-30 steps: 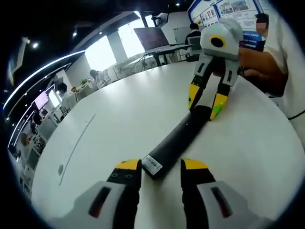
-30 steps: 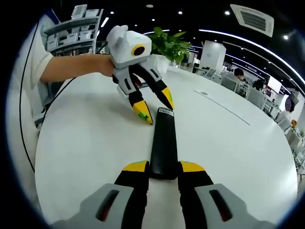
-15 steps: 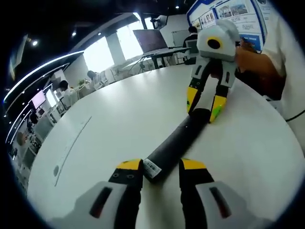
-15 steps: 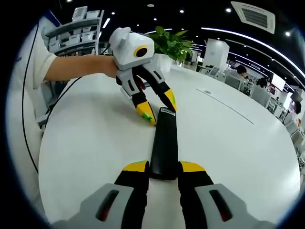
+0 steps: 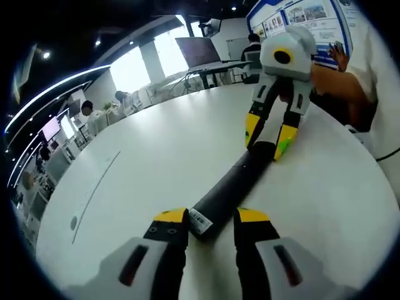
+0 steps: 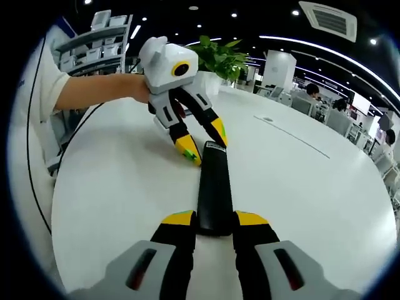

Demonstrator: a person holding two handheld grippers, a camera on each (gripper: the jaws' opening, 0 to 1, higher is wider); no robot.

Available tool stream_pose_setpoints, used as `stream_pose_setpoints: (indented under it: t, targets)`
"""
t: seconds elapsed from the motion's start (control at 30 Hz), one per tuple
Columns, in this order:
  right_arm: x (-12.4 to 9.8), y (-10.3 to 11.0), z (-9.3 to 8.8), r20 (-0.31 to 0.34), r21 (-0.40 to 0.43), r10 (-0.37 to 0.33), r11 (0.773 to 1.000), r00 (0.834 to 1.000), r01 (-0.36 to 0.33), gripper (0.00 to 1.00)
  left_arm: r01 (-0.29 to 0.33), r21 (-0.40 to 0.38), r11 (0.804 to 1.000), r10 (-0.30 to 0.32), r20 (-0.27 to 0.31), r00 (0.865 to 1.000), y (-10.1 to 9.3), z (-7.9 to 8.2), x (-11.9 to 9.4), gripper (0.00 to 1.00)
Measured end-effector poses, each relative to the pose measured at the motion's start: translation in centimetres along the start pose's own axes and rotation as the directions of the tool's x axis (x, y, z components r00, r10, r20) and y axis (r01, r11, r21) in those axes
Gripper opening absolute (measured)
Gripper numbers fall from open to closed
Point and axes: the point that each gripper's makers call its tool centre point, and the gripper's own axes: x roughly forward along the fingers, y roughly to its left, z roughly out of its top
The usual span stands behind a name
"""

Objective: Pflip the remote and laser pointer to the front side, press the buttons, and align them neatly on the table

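Observation:
A long black remote (image 5: 231,187) lies on the white table (image 5: 156,156) with its plain back and a small label upward. My left gripper (image 5: 210,217) is open, and the labelled end sits between its jaws with a gap on the right side. My right gripper (image 5: 267,136) is at the far end. In the right gripper view, the right gripper (image 6: 214,219) is shut on the remote (image 6: 214,181), its jaws pressed against both sides of the near end. The left gripper (image 6: 204,142) straddles the other end there, held by a person's hand.
A person's arm (image 6: 94,90) reaches in from the left of the right gripper view. A potted plant (image 6: 222,59) stands at the table's far edge. Desks, screens and seated people lie beyond the round table (image 6: 312,187).
Both views have shifted only slightly. The remote stays in place between the two grippers, and neither jaw gap has visibly changed.

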Motion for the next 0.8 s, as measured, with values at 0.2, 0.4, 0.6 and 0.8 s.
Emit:
stream_pose_setpoints:
  t: [0.2, 0.4, 0.6, 0.8]
  targets:
    - [-0.12, -0.42, 0.11, 0.034, 0.104, 0.022, 0.994, 0.999, -0.025, 0.26, 0.008, 0.036, 0.999, -0.008, -0.019, 1.000, -0.09, 0.00, -0.11, 0.29]
    - [-0.12, -0.39, 0.11, 0.030, 0.104, 0.006, 0.995, 1.000, -0.009, 0.26, 0.014, 0.033, 0.999, -0.013, -0.031, 0.999, -0.11, 0.00, -0.07, 0.29]
    - [0.00, -0.27, 0.01, 0.019, 0.051, -0.044, 0.998, 0.999, 0.043, 0.26, 0.012, 0.020, 1.000, -0.011, -0.045, 0.999, -0.10, -0.04, -0.06, 0.29]
    - [0.04, -0.33, 0.08, 0.036, 0.001, -0.094, 0.996, 0.995, 0.094, 0.26, 0.010, 0.010, 1.000, -0.010, -0.047, 0.999, -0.10, -0.05, -0.07, 0.29]
